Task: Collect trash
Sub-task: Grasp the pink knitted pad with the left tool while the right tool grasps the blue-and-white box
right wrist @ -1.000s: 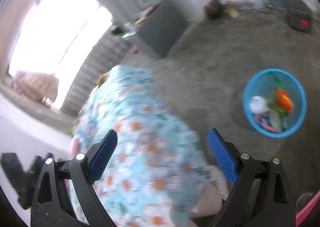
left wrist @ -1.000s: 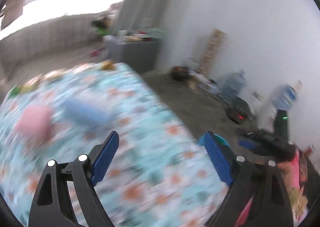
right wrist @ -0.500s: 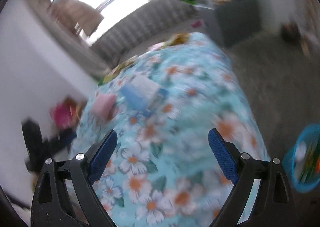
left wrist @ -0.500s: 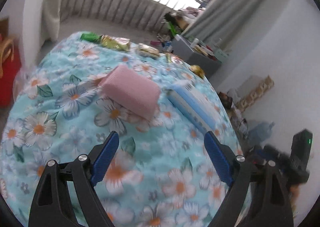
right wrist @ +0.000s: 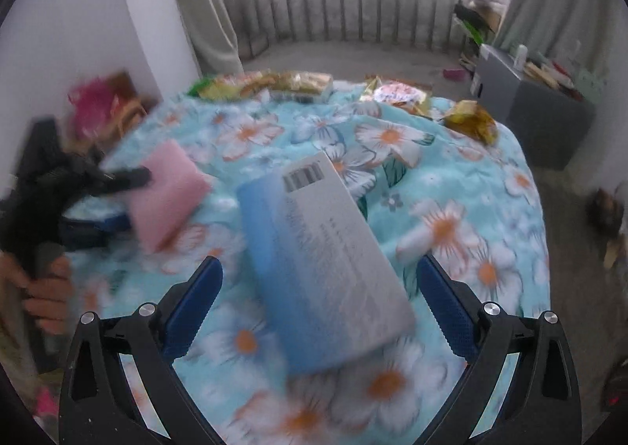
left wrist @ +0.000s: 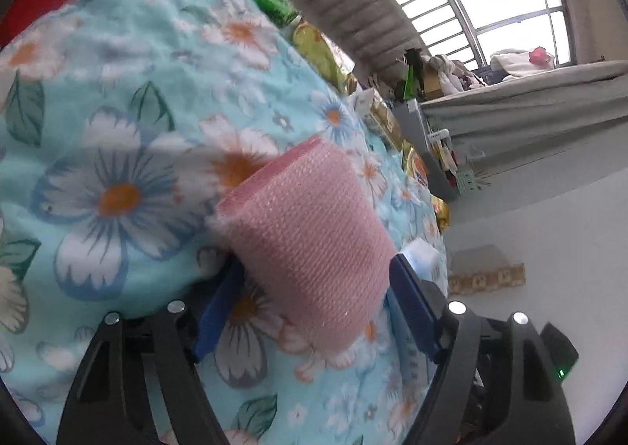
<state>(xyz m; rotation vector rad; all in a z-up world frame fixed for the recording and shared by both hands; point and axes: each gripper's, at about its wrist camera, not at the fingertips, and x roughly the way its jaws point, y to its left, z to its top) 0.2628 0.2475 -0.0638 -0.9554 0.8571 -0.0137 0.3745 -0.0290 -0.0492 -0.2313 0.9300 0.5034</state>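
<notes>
A pink spongy block [left wrist: 306, 229] lies on the flowered turquoise blanket [left wrist: 117, 130]. My left gripper [left wrist: 316, 264] straddles its near end, and the jaws are closing with the blue pads right beside its two sides. In the right wrist view the same block [right wrist: 168, 189] sits in my left gripper [right wrist: 125, 197], which a hand [right wrist: 43, 288] holds. A blue and white carton [right wrist: 325, 268] with a barcode lies ahead of my right gripper [right wrist: 320, 261]. Its jaws are opening, with a gap on each side of the carton. A corner of the carton [left wrist: 422, 256] shows behind the left gripper's right pad.
Several snack wrappers [right wrist: 274, 83] lie along the blanket's far edge, with a yellow one [right wrist: 471, 123] at the right. A green wrapper [left wrist: 271, 1] is at the far end. A grey cabinet [right wrist: 541, 111] stands on the floor to the right, below the balcony railing.
Both views swung from the floor and walls onto the blanket. My left gripper came down around the pink block and its jaws narrowed. My right gripper left the blue basket and closed in on the carton.
</notes>
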